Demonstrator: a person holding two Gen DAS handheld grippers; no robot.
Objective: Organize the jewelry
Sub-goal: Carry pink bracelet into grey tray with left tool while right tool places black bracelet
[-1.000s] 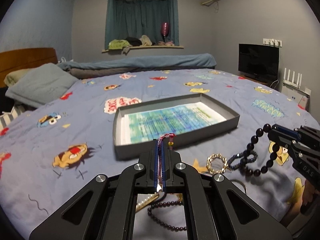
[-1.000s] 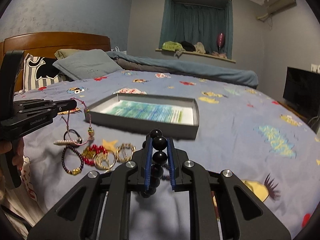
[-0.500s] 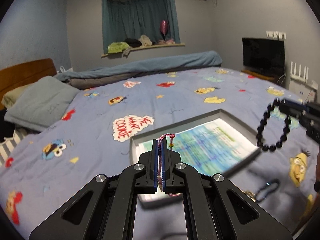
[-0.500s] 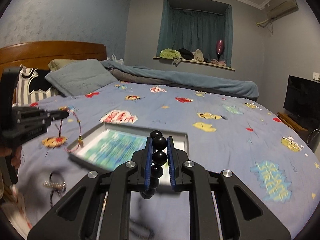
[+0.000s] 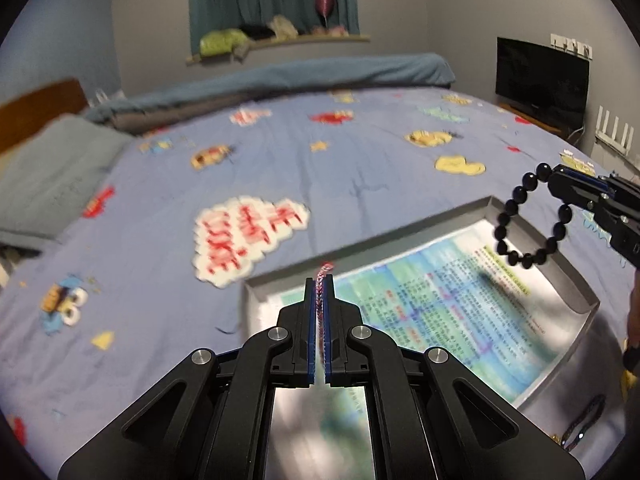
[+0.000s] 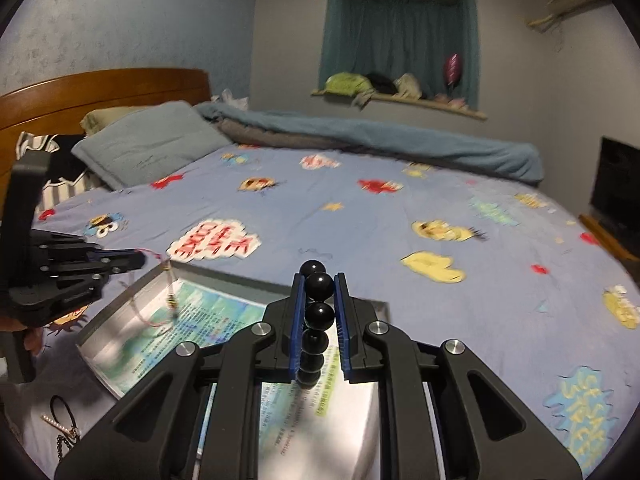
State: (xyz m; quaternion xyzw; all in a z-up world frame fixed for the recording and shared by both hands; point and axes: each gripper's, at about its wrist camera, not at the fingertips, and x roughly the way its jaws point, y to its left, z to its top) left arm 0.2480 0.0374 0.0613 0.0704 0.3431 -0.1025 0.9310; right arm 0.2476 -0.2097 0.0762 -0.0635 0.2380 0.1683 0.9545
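Observation:
My left gripper (image 5: 319, 286) is shut on a thin red braided cord bracelet (image 5: 321, 296) and holds it over the near left corner of the grey tray (image 5: 576, 280). In the right wrist view the cord (image 6: 170, 300) hangs from the left gripper (image 6: 142, 258) into the tray (image 6: 116, 320). My right gripper (image 6: 318, 284) is shut on a black bead bracelet (image 6: 319, 314) above the tray's right side. In the left wrist view the bead loop (image 5: 528, 220) dangles from the right gripper (image 5: 554, 184) over the tray's printed paper liner (image 5: 460, 300).
The tray lies on a blue cartoon-print bedspread (image 5: 280, 168). Loose jewelry lies on the bed near the tray, a black loop and a gold bar piece (image 6: 60, 420) and a dark bracelet (image 5: 584, 424). Pillows (image 6: 148, 148) and a wooden headboard (image 6: 104, 88) are at the left.
Both grippers have moved forward and up from the jewelry pile to above the tray, each carrying its bracelet. The tray now fills the lower part of both views.

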